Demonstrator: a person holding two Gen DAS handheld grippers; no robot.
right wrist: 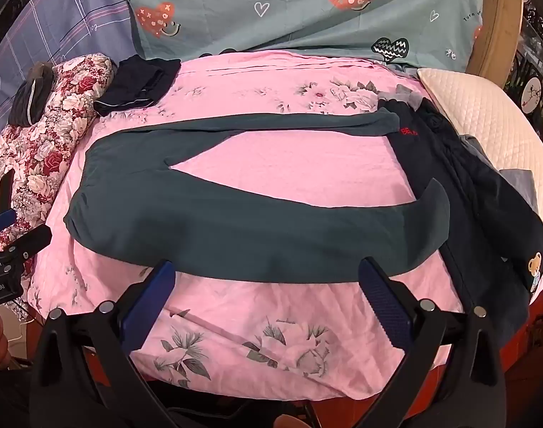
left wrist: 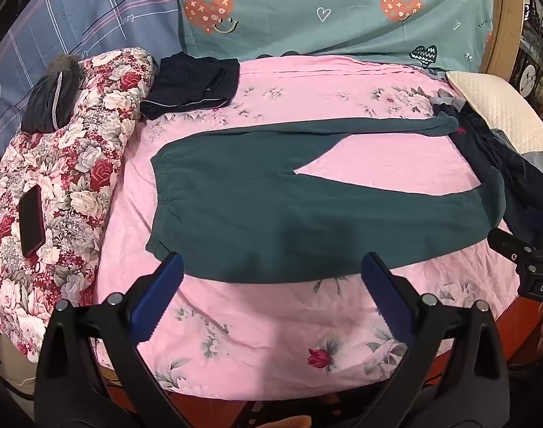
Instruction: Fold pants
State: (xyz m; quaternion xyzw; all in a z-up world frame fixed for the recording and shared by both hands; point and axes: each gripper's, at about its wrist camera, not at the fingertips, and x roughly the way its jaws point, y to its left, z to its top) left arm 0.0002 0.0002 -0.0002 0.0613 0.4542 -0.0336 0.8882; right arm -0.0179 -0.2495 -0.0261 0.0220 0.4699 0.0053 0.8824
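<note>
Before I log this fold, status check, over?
Left gripper open, right gripper open, both empty. Dark green fleece pants flat, unfolded, legs apart. Navy clothes pile touching cuffs.

Your bed [left wrist: 271, 339] carries the green pants [left wrist: 271, 214] spread flat mid-sheet — folded dark garment [left wrist: 196, 85] toward the far-left corner, dark clothes [right wrist: 485, 196] along its right edge.

A bed with a pink floral sheet [left wrist: 271, 328]. On its left lies a rolled red floral quilt [left wrist: 75, 164] with a black phone [left wrist: 31, 222] on it. Folded dark shorts [left wrist: 194, 85] rest beside the quilt. A white quilted pillow [right wrist: 485, 121] sits right.
</note>
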